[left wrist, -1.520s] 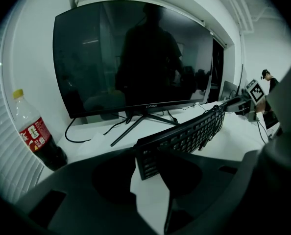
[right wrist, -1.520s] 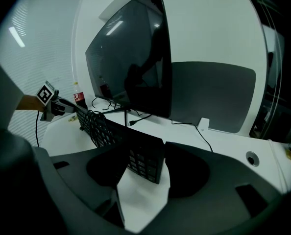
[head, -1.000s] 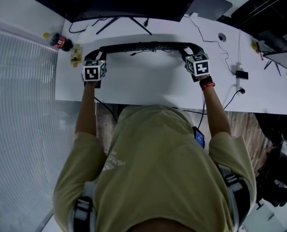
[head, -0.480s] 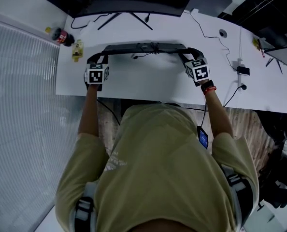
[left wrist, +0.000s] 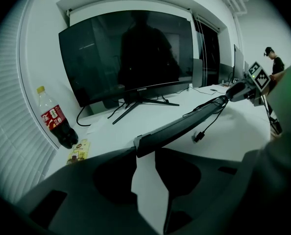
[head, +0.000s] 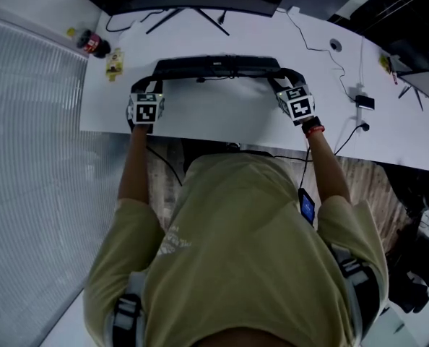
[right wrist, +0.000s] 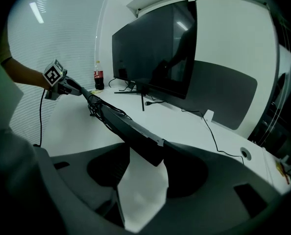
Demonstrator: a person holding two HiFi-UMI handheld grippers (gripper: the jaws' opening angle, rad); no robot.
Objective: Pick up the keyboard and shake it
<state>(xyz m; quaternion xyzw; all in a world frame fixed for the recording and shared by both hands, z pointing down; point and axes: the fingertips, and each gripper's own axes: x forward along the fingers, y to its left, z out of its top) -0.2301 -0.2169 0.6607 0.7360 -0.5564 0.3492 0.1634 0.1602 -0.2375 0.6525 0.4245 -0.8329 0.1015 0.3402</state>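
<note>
The black keyboard (head: 218,66) hangs above the white table (head: 222,114), held at both ends. My left gripper (head: 155,78) is shut on its left end, where the keyboard (left wrist: 184,124) runs off to the right from between the jaws. My right gripper (head: 279,76) is shut on the right end, and the keyboard (right wrist: 121,124) stretches away to the left. A loose cable with its plug (left wrist: 198,136) dangles under the middle. Each gripper view shows the other gripper at the keyboard's far end: the right gripper (left wrist: 253,84), the left gripper (right wrist: 62,88).
A large dark monitor (left wrist: 131,58) on a splayed stand fills the back of the table. A cola bottle (head: 92,44) and a yellow packet (head: 114,63) lie at the back left. Cables and a small charger (head: 364,101) sit on the right. Window blinds (head: 27,157) run along the left.
Both grippers keep hold of the keyboard. It showed a thin edge a second ago and now shows a broader face, sitting slightly higher in the head view.
</note>
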